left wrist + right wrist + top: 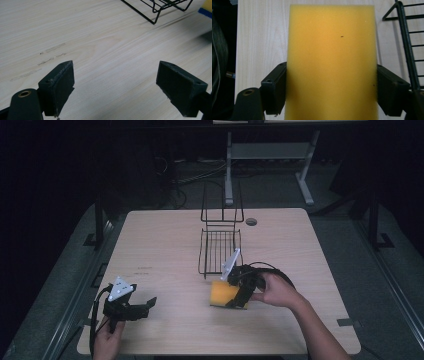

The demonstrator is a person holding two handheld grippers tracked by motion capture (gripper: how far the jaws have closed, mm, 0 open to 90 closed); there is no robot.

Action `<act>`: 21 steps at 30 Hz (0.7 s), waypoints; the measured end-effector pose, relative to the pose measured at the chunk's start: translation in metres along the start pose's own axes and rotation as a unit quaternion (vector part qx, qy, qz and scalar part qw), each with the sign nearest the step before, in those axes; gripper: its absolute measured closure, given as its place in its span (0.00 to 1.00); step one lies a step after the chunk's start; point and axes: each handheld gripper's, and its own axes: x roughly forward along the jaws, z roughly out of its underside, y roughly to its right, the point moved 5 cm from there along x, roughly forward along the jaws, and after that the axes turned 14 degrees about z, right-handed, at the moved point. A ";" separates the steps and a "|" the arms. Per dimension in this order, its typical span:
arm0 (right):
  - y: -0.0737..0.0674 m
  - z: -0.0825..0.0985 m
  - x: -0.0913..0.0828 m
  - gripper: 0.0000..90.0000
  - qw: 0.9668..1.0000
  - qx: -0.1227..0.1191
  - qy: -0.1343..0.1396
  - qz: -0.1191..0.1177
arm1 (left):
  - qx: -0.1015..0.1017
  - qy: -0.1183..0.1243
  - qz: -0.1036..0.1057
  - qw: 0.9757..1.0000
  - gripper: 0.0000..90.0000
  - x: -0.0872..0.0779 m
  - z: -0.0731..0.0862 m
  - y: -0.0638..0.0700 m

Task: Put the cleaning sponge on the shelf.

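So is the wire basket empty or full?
Empty: the wire basket shows only bare bars, and the sponge sits outside it in the right gripper.

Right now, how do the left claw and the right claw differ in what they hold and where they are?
The right claw has its jaws on both sides of the yellow sponge; the left claw is open over bare table. The right claw is close to the wire rack; the left claw is far from it, near the table's front left corner. Both have black jaws and a hand behind them.
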 end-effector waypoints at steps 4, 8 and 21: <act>0.004 -0.002 0.000 0.25 1.000 0.000 0.000 0.001 | 0.002 0.002 0.000 1.000 0.16 0.000 -0.001 0.001; 0.007 -0.003 0.001 0.25 1.000 0.003 0.003 -0.005 | 0.001 0.002 0.000 1.000 0.16 0.000 -0.001 0.001; 0.020 -0.008 0.000 0.25 1.000 0.001 0.002 -0.001 | 0.000 0.003 -0.001 1.000 0.16 -0.003 0.000 0.001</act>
